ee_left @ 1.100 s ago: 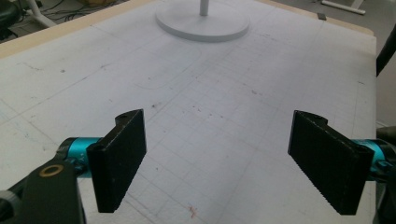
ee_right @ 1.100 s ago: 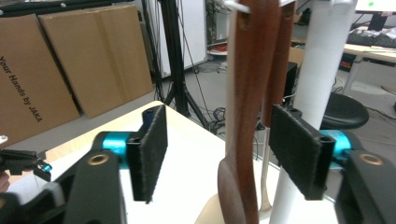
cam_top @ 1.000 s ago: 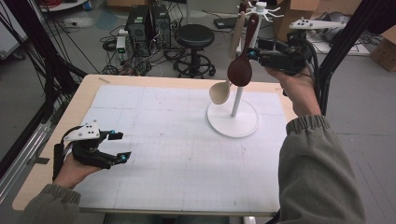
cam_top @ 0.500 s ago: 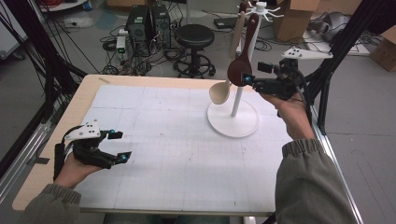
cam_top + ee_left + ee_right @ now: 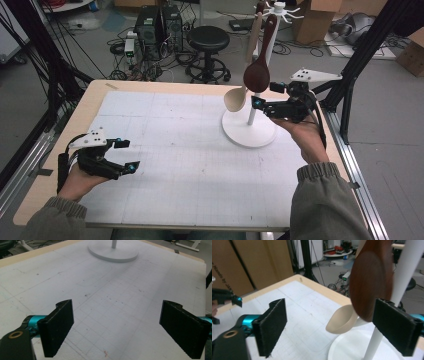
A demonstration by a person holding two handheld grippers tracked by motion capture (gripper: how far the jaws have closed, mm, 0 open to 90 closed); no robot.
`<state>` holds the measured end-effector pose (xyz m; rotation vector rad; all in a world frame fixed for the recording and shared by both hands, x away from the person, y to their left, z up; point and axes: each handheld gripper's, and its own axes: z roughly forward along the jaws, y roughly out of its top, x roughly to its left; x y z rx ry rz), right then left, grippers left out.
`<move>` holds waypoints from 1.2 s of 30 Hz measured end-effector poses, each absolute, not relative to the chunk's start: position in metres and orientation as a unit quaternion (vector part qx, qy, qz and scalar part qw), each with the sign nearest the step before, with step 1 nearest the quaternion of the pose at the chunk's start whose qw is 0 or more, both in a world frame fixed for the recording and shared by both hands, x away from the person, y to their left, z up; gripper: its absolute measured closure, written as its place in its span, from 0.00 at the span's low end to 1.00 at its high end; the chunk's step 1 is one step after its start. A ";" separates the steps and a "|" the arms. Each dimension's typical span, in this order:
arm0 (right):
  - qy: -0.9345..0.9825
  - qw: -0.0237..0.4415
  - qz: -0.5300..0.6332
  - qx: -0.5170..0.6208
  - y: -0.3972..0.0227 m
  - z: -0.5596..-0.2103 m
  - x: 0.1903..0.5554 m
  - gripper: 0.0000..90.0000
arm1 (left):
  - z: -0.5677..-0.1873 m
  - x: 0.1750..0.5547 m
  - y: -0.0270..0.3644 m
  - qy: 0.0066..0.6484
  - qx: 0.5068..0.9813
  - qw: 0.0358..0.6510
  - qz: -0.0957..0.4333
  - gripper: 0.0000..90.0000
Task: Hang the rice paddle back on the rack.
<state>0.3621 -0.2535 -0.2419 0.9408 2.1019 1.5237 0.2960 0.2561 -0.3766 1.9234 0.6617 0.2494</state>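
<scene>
So there's a light wooden table (image 5: 60,145) with a white gridded mat (image 5: 190,165) covering most of the top. Toward the far right corner of the mat sits a white rack (image 5: 250,131), a round flat base with a thin upright pole. Two spoons hang from the hooks up top: a dark brown spoon (image 5: 257,76) and a pale spoon (image 5: 236,99) just beside it, a bit lower and more toward the left edge. Both bowls dangle clear of the base, not touching the mat.

The right gripper (image 5: 263,96) is held up in the air near the right edge, right next to the pole at about spoon height. Its jaws are spread wide and grasp nothing. In the right gripper view the dark brown spoon (image 5: 372,282) sits between the jaws but closer to the right-hand one, with the pale spoon (image 5: 342,320) lower down behind it. Can't really tell if the jaw is touching the spoon or the pole.

The left gripper (image 5: 125,155) is down near the front left corner of the mat, held in the person's hand low over the surface. Jaws also wide apart, nothing between them but bare mat (image 5: 117,305). From the left gripper view you can see the rack's base (image 5: 113,253) well off at the far side.
</scene>
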 end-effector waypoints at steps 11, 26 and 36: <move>0.758 0.183 0.529 0.334 -0.244 -0.264 0.354 0.10 | -0.377 0.298 0.258 0.285 0.798 0.522 0.097 0.11; 0.768 0.171 0.514 0.343 -0.233 -0.301 0.344 0.00 | -0.377 0.300 0.260 0.300 0.795 0.519 0.097 0.02; 0.771 0.167 0.512 0.340 -0.229 -0.317 0.331 0.00 | -0.378 0.300 0.261 0.303 0.792 0.521 0.099 0.02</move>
